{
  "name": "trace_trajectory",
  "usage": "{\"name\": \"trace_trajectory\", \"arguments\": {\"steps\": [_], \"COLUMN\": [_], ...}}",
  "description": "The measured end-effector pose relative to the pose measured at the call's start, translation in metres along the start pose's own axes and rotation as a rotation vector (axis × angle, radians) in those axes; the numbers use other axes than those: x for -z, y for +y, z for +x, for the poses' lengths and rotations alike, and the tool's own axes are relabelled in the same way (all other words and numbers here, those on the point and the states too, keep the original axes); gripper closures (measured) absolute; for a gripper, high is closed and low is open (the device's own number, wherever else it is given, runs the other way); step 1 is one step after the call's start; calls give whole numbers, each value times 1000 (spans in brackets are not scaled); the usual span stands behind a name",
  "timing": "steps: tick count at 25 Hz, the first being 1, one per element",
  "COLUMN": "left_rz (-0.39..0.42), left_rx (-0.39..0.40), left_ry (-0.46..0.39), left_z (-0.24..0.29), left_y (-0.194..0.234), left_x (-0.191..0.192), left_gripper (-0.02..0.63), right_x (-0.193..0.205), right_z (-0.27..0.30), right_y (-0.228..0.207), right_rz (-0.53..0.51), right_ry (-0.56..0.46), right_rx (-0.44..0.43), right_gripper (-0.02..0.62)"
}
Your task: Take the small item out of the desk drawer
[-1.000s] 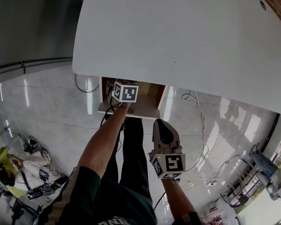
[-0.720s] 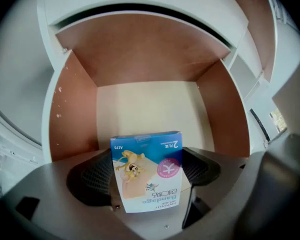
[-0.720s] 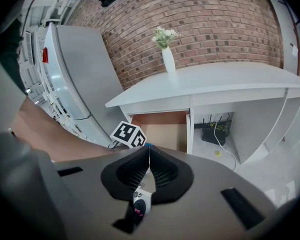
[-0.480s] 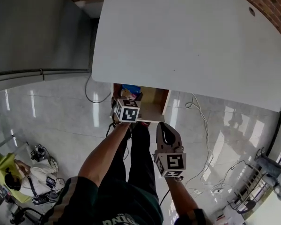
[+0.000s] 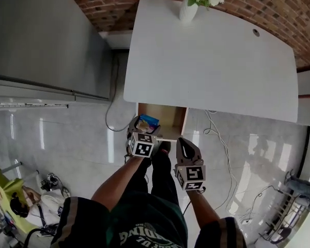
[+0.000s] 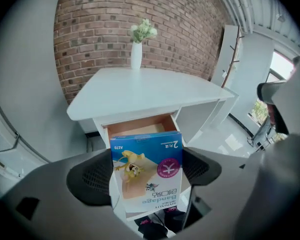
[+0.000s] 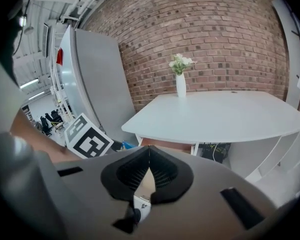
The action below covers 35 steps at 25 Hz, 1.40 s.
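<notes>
A person standing at a white, curved-edge desk (image 5: 212,61) holds a two-jaw gripper in each hand. The left gripper (image 5: 142,127) is clamped on a small blue and white cardboard bandage box (image 6: 146,174), with one black ribbed pad pressed to each narrow side. The box appears out of the open wooden drawer (image 5: 168,119) and hangs in the air just in front of it, with the drawer at 12 o'clock from the box. The right gripper (image 7: 148,176), at 3 o'clock from the left one, has its jaws pressed together on nothing. A white vase of pale flowers (image 5: 188,6) stands at 12 o'clock on the desk's far edge. The main risk seems to be the grip. The box is light, thin card held only by its edges, so a hard squeeze could buckle it, and a loose one could let it pivot and drop to the glossy tiled floor (image 5: 67,138) or back into the drawer. The drawer also juts out at leg height, where a step forward could knock it.
</notes>
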State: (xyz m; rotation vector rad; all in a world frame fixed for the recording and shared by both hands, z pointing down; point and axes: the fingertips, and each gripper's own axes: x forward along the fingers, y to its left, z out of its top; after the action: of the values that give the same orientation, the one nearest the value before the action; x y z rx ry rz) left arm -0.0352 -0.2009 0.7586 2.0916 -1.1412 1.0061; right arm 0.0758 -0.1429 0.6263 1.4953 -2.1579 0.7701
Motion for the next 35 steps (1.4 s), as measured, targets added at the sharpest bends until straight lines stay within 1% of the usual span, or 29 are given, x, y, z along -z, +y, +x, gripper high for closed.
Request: {"name": "trace_trajectory", "arguments": {"steps": [4, 7, 9, 13, 15, 19, 27, 31, 35], "left_rz": [3, -5, -8, 39, 46, 31, 44, 68, 69], "left_rx": [-1, 2, 12, 6, -1, -5, -8, -8, 2], "left_ry": [-50, -99, -123, -168, -198, -267, -428, -465, -482], "left_z": [-36, -63, -83, -115, -128, -149, -196, -210, -216], "left_y": [5, 4, -2, 1, 4, 2, 11, 11, 8], "left_x": [-23, -51, -62, -84, -96, -121, -184, -199, -203], "left_gripper": [169, 169, 169, 169, 169, 169, 169, 169, 169], "right_x": [-15, -43, -56, -76, -91, -118, -185, -209, -212], "right_z": [-4, -12, -21, -29, -33, -43, -54, -60, -63], "right_y": [1, 2, 5, 8, 10, 13, 12, 9, 8], "right_rz": [-4, -13, -21, -48, -57, -97, -155, -163, -168], "right_ry": [-27, -58, -68, -106, -135, -184, -312, -357, -364], "right_rx": [1, -1, -7, -5, -6, -16, 0, 17, 27], "right_gripper": [571, 571, 572, 572, 572, 572, 572, 572, 572]}}
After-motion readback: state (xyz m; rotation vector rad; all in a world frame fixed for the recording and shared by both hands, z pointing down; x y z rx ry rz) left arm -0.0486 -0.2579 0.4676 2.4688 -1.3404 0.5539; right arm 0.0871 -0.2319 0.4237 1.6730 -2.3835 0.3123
